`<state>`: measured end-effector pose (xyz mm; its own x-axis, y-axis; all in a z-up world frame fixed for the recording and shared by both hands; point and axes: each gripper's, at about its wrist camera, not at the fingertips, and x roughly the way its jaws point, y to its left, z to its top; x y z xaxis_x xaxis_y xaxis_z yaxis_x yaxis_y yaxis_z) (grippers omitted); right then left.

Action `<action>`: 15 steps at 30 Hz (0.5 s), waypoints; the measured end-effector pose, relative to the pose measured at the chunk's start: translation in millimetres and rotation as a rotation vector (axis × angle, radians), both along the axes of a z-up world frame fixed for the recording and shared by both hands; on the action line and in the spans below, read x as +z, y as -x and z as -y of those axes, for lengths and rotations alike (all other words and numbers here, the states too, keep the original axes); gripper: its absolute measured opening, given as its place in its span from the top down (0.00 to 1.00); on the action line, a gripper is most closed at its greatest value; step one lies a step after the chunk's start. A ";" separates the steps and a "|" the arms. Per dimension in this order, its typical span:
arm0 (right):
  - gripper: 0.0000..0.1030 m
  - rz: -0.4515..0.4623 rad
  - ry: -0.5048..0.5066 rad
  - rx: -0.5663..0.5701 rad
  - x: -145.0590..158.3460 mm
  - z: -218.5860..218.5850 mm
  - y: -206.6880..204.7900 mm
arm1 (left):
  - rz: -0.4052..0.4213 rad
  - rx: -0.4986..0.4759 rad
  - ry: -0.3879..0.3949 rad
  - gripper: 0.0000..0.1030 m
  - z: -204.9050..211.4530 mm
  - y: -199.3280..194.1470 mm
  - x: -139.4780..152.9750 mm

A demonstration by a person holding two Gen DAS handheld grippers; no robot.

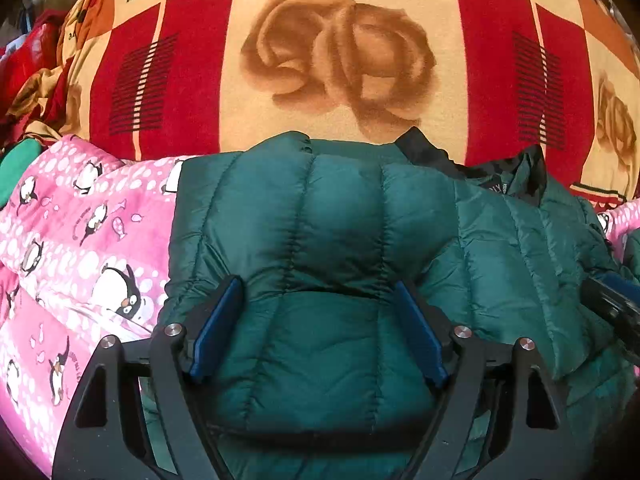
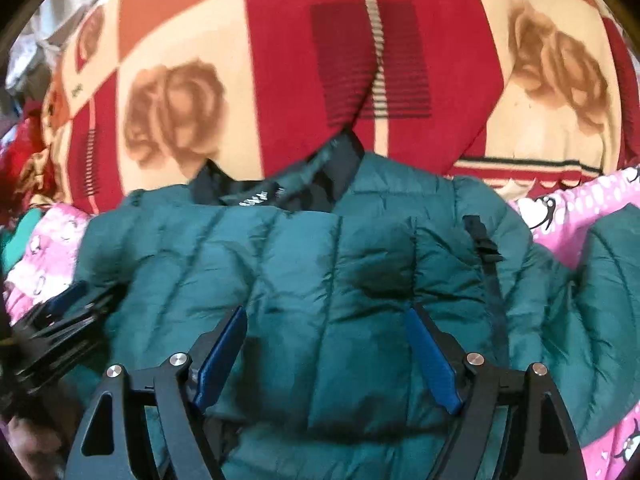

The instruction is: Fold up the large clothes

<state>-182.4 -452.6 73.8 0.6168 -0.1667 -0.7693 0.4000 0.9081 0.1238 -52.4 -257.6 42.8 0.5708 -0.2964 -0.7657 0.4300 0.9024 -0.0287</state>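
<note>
A dark green quilted puffer jacket point(image 1: 336, 248) lies on the bed, its black collar point(image 1: 432, 152) at the far side. My left gripper point(image 1: 316, 292) is open, its blue pads point(image 1: 216, 328) spread over a folded part of the jacket, holding nothing. In the right wrist view the jacket point(image 2: 304, 264) fills the middle, collar point(image 2: 340, 160) at the far edge, a black zipper strip point(image 2: 492, 280) on its right. My right gripper point(image 2: 324, 320) is open above the jacket, empty. The left gripper shows at that view's left edge point(image 2: 68, 312); the right gripper shows at the left view's right edge point(image 1: 612, 304).
A pink penguin-print quilt point(image 1: 80, 264) lies under the jacket, also at the right point(image 2: 568, 208). A red and cream rose-pattern blanket point(image 1: 328, 56) covers the bed beyond. Crumpled clothes point(image 1: 28, 76) pile at the far left. A jacket sleeve point(image 2: 600, 280) spreads to the right.
</note>
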 end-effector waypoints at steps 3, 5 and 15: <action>0.23 -0.018 0.007 0.017 -5.5 -6.9 0.2 | 0.007 0.000 -0.002 0.22 0.5 1.7 -0.2; 0.23 -0.062 0.003 0.016 -21.8 -10.6 -4.7 | 0.012 0.000 -0.004 0.22 0.7 2.0 -1.2; 0.15 -0.078 -0.025 -0.014 -23.7 -8.3 3.7 | 0.032 -0.008 -0.034 0.17 1.1 12.0 4.4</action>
